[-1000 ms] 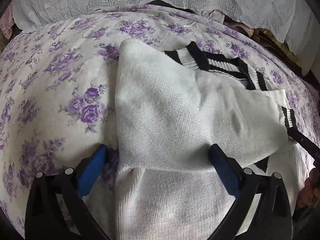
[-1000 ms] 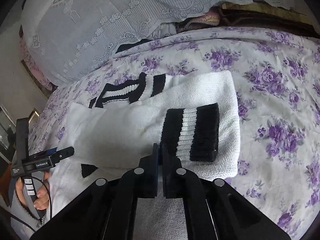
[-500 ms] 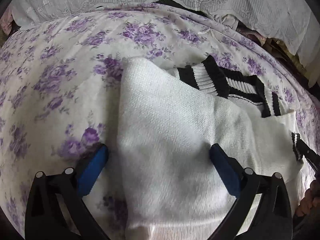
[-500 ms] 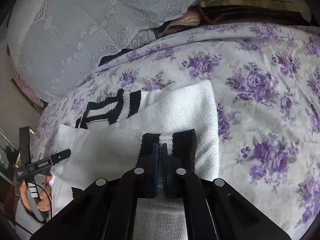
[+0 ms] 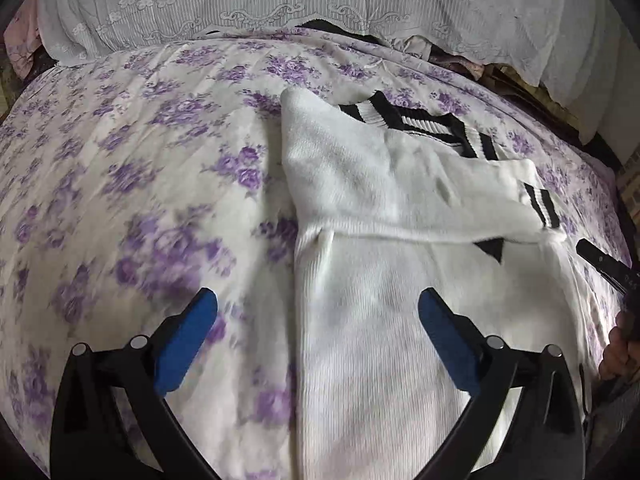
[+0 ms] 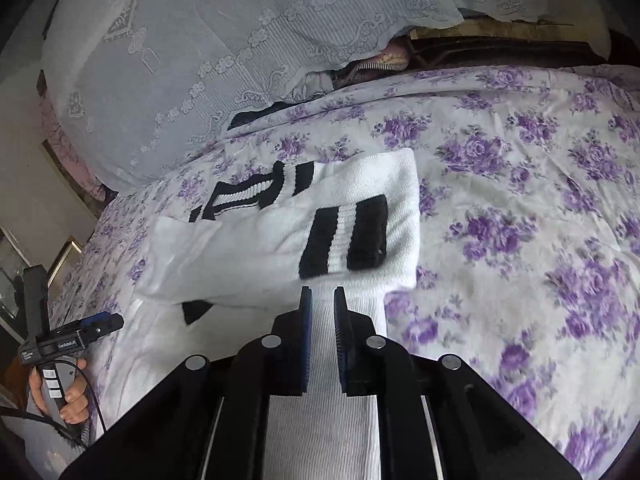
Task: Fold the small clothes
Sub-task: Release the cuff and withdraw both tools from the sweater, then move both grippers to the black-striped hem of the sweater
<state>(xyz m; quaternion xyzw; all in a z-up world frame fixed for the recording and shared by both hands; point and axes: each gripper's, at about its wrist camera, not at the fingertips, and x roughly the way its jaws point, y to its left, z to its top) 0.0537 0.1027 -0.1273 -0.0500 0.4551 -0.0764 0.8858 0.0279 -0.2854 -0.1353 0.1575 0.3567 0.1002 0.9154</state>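
Both sleeves look folded across the white sweater w/ striped cuff just ahead of right tool, jaws just parting, nothing pinched; left tool spread, empty; body fold prob. left.

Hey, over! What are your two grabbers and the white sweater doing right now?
Left gripper open, empty. Right gripper just opening, off the striped cuff. White sweater flat, sleeves folded in. Nothing blocking.

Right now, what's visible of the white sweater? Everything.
The white sweater is a soft knit with black-and-white striped ribbing at its collar and cuff. It lies flat on the floral bedspread, both sleeves folded across the chest, the striped cuff on top. The ribbed lower body runs toward the cameras. Neither gripper holds it.
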